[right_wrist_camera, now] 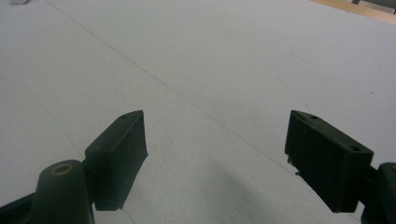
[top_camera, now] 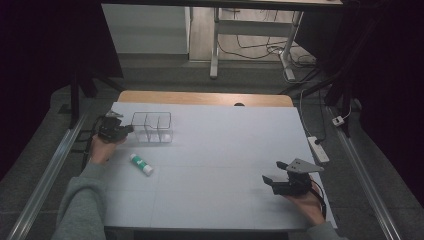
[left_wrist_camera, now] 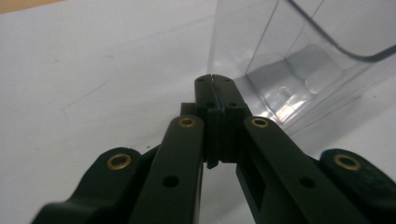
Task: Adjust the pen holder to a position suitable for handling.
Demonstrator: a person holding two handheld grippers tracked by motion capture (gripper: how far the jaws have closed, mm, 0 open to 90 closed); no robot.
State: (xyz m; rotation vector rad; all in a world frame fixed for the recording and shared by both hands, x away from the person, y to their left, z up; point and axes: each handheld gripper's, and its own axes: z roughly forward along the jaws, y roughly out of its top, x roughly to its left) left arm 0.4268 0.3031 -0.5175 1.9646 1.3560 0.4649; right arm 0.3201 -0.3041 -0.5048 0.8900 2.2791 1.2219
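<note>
no writing or brand can be read on anything; the label of the glue stick (top_camera: 141,164) is too small to be made out, and only its white body and green cap are seen. the left gripper (top_camera: 126,131) is held at the far left of the white table (top_camera: 225,150), its jaws pressed together with nothing between them, as is shown plainly in the left gripper view (left_wrist_camera: 213,80), where the two black tips meet in a thin line. the clear plastic box (top_camera: 152,127) is found just beside those tips, on their right in the high view; in the left gripper view its see-through wall (left_wrist_camera: 299,60) rises close behind and to the right of the closed tips, and whether they touch it cannot be told. the box is divided into compartments by clear walls, and nothing is seen inside them. the glue stick is laid on its side on the table, nearer the person than the box and near the left hand (top_camera: 100,150), apart from both. the right gripper (top_camera: 272,172) is rested at the near right of the table, well apart from the box and the glue stick, and its jaws are spread wide over bare table in the right gripper view (right_wrist_camera: 215,154), with nothing held.
</note>
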